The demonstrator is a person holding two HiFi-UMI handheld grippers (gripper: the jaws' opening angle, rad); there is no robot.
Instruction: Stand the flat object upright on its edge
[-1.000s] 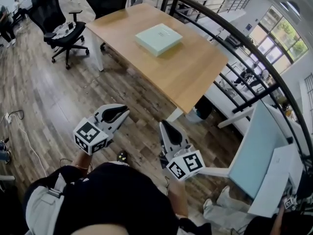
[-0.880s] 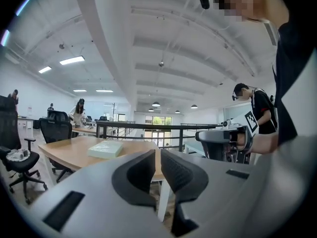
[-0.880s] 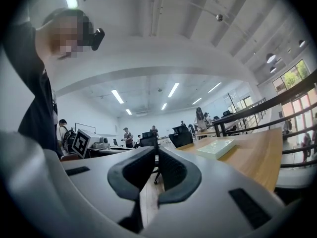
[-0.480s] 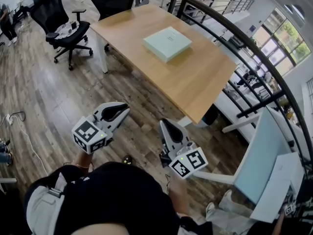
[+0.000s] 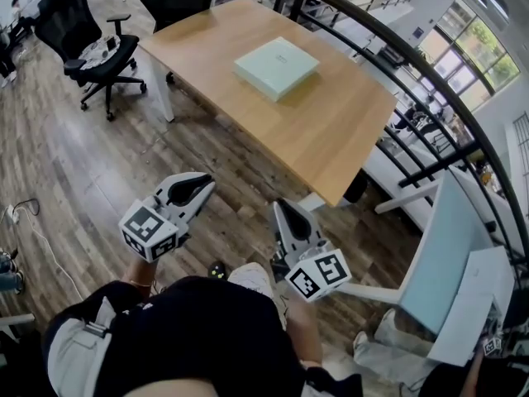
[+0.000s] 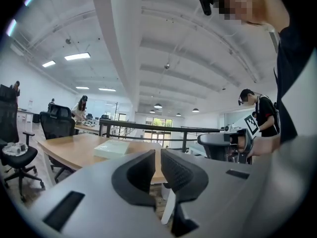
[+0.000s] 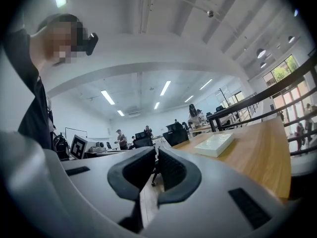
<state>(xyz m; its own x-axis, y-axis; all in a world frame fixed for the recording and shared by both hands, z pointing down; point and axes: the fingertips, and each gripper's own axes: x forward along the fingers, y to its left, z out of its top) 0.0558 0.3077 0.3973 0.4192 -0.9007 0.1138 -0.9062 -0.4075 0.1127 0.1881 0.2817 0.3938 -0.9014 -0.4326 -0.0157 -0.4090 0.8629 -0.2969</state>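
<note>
**At the upper centre: box flat, work not started**

In the upper centre of the head view, the box (image 5: 275, 67) lies flat on its broad face on the table (image 5: 331, 131), well in from every edge. It is pale green, square and thin. Nothing touches it.

In the lower half of the frame, both grippers hang over the floor (image 5: 91, 164), short of the table's near edge and well apart from the box. Left gripper (image 5: 201, 186), left of centre: jaws closed together, nothing between them. Right gripper (image 5: 283, 213), at centre: jaws likewise closed and empty. Both point roughly level toward the table. Each gripper view shows the box far ahead, beyond its closed jaws.

Assessment: no part of the task is done, and no edge of the box is lifted. Outstanding, in my judgement: reach the table, engage the box, tip it onto one edge and leave it standing unsupported. Risk: a thin box on smooth wood may slide or fall back.
</note>
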